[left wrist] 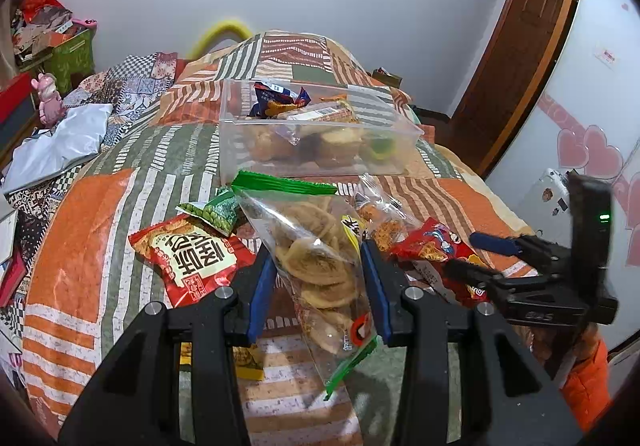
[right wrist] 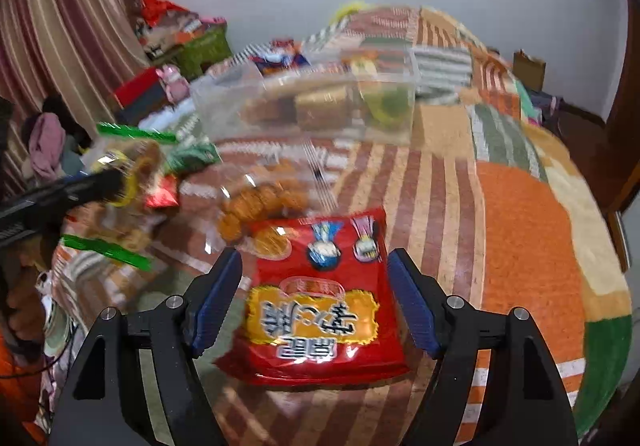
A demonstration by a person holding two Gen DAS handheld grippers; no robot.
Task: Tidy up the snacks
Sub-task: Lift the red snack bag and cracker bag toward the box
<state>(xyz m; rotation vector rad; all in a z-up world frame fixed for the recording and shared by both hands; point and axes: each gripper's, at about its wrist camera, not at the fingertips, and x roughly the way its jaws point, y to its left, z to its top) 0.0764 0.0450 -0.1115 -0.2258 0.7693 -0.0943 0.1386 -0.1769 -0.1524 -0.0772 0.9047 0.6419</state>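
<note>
Left gripper [left wrist: 318,282] clamps clear biscuit bag [left wrist: 316,258]; right gripper [right wrist: 316,302], jaws apart, straddles red packet [right wrist: 316,310] ungripped. Risk: slippery film slides free before reaching the bin [left wrist: 320,165] mid-bed

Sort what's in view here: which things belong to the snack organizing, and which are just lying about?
Job:
clear bin
green-top cracker bag, in the left gripper
red packet, between the right gripper's open jaws
green pea packet
red rice-cracker packet

Lying about:
pink figurine
silver mailer
green box
</note>
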